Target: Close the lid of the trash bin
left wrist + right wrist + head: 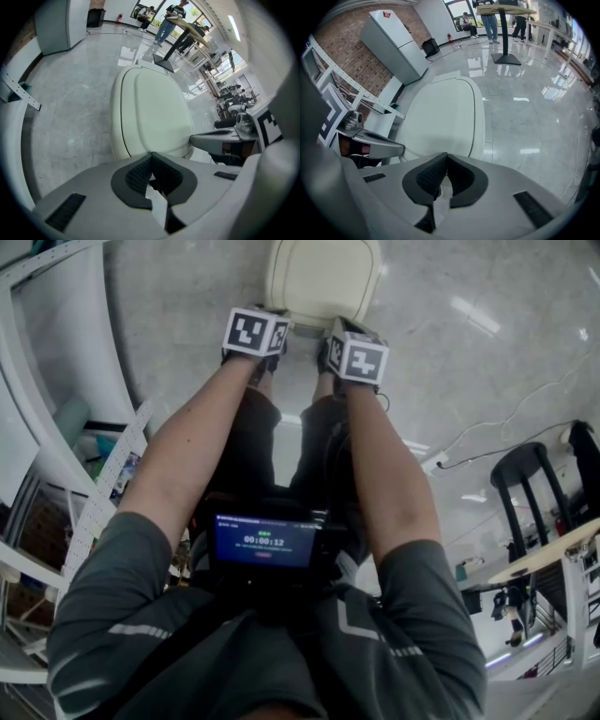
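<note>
The left gripper (150,159) and right gripper (445,158) are held with fingers together, empty. The lid (319,277), seemingly down, should be pressed evenly.

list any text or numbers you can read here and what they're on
"00:00:12" on the chest screen.
Other marks on that screen: too blurred.
Red label on the white cabinet: too small to read.
Left cube and right cube: square patterns, no words.

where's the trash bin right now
The cream trash bin stands on the floor at the top centre of the head view, just ahead of the left tongs and right tongs.
</note>
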### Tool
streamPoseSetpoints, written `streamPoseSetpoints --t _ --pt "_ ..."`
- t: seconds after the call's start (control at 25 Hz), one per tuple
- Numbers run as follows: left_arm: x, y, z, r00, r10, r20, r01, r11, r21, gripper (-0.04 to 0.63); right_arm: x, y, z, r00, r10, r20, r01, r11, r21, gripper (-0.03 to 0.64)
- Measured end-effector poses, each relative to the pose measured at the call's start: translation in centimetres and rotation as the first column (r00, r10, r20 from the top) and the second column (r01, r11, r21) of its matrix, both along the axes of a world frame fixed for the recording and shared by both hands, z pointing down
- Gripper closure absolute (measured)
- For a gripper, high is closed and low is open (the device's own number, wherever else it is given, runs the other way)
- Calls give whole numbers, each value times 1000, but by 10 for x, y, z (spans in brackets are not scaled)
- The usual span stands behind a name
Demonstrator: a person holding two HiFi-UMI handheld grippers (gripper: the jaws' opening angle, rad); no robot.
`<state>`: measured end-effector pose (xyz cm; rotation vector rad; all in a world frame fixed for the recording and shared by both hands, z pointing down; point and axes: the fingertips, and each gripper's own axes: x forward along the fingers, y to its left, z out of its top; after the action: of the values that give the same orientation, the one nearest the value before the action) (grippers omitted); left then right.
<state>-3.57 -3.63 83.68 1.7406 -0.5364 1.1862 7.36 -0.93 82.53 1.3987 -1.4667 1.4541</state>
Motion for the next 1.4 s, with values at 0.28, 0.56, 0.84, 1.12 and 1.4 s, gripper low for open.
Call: streamPoseSetpoints --t 0.28,0.56,0.84,1.12,1.4 --pt "2 -29 -16 997 -72 -8 72 997 27 592 6 -11 -7 995 63 79 -61 998 -27 606" --pt "22 -76 -82 987 -91 -131 115 975 189 594 23 -53 -62 999 -26 42 19 988 152 606" --pt "45 -120 -171 969 -61 -241 141 933 330 594 44 -121 -164 997 -61 46 38 914 404 606" --pt "53 -163 -252 940 -29 -341 193 869 457 594 70 -166 -268 998 -70 7 53 810 584 607" --pt "55 -183 -344 902 15 -431 252 792 556 594 81 -182 -365 996 -88 -33 86 704 705 607"
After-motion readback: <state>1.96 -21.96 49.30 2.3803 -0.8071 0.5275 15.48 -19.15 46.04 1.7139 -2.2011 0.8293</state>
